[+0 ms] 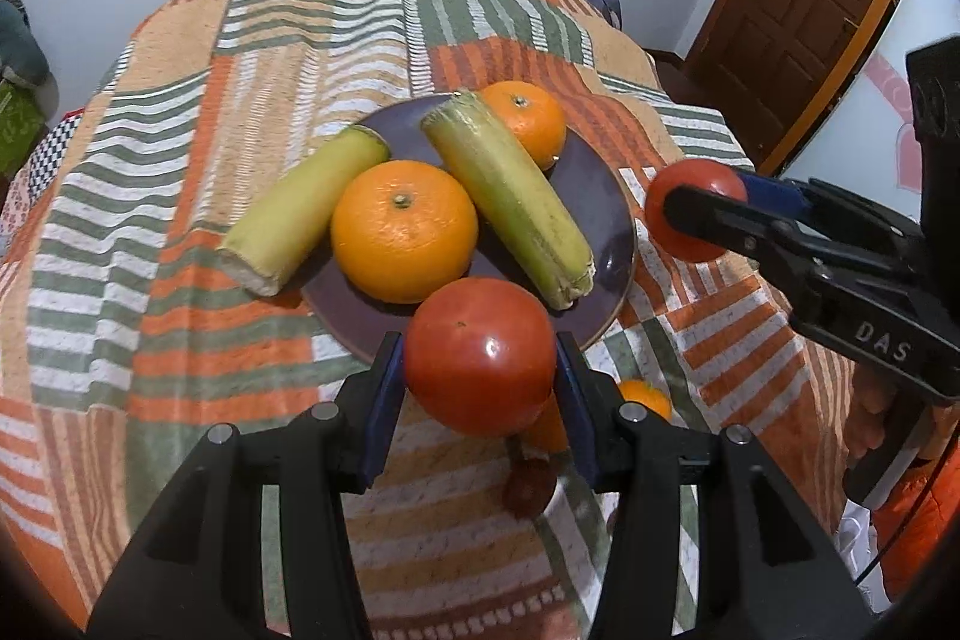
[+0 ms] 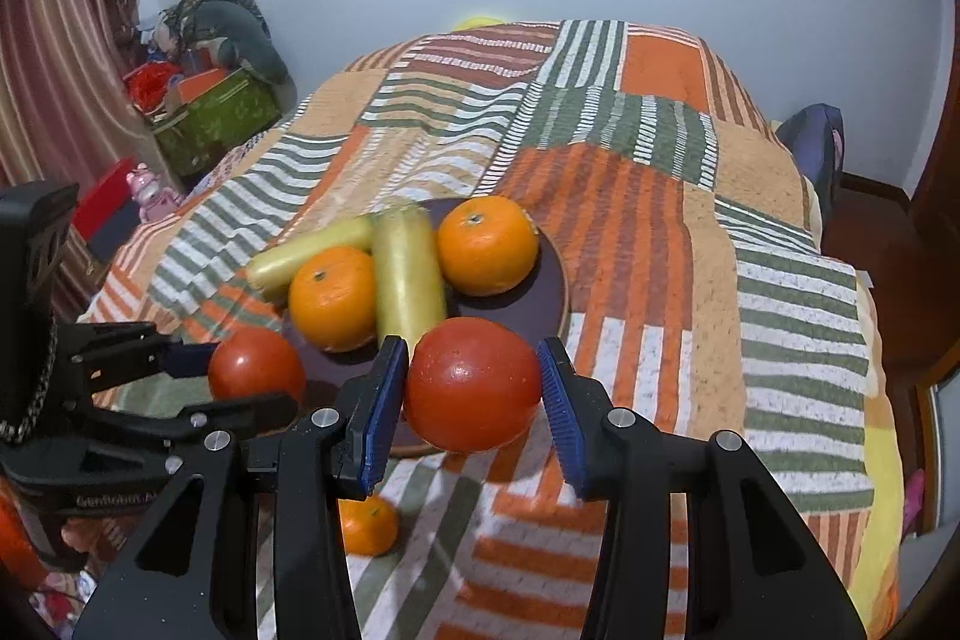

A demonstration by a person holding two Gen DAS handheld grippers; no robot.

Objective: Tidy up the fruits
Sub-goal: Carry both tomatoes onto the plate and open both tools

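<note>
Your left gripper [image 1: 480, 364] pinches a round, glossy red tomato [image 1: 480, 355] between its blue-padded fingers [image 1: 384, 403], both pads pressed against the fruit's sides, and holds it in the air over the near rim of the dark purple round plate [image 1: 600, 196]. Your right gripper [image 2: 471, 394] clamps a second red tomato [image 2: 472, 383] the same way, held off the cloth just beside the plate's right edge. From the left wrist view the right gripper reaches in from the right, fingers pointing toward the plate. On the plate lie two oranges [image 1: 403, 231] and a pale green-yellow cut stalk piece [image 1: 510, 196]; another stalk piece [image 1: 300, 211] leans across its left rim onto the striped orange, green and white patchwork cloth [image 1: 180, 160]. A small orange [image 2: 367, 523] sits on the cloth below the grippers.
</note>
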